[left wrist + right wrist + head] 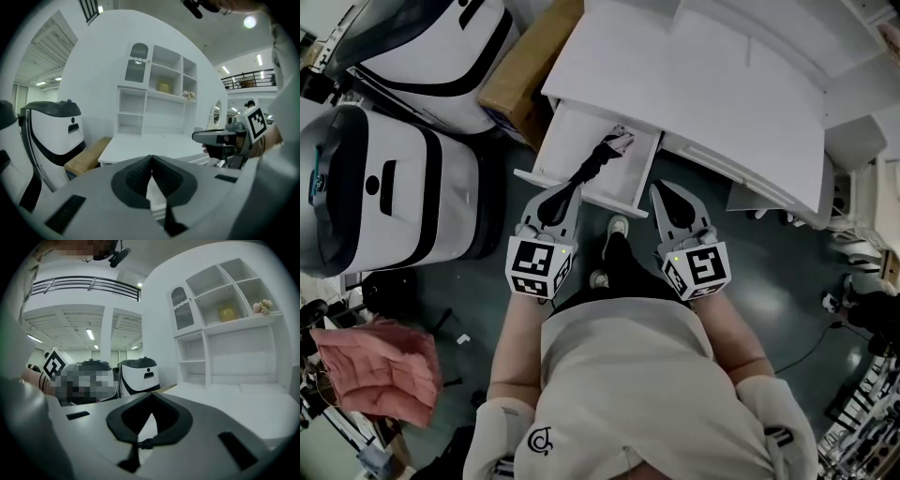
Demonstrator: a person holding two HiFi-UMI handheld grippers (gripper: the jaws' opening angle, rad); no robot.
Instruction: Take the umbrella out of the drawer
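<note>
- Step in hand, by judgement: reaching for the folded dark umbrella with a pinkish end (605,155) in the open white drawer (572,141) of the white desk (722,84).
- Left gripper (571,190) at the drawer's front, left of frame centre: jaws pressed tip to tip, nothing between them.
- Right gripper (660,189) at the drawer's lower right corner: jaws likewise closed together and empty.
- Umbrella inside the drawer, toward its right half, just above centre of the head view. Dark end just beside the left gripper's tips; touching or not, impossible to tell.
- Long axis on a diagonal in the head view, from lower left to upper right. Dark part pointing lower left toward the drawer front, pinkish end pointing upper right toward the desk.
- To do the step well:
  - Spread the left jaws wide before closing in.
  - Set them across the diagonal, not along it.
  - Clamp the dark body near its middle rather than the loose pinkish end, to avoid drooping or slipping.
  - Lift clear of the drawer front before drawing back.
  - Keep the right gripper off the drawer rim, or ready as a second hold.
</note>
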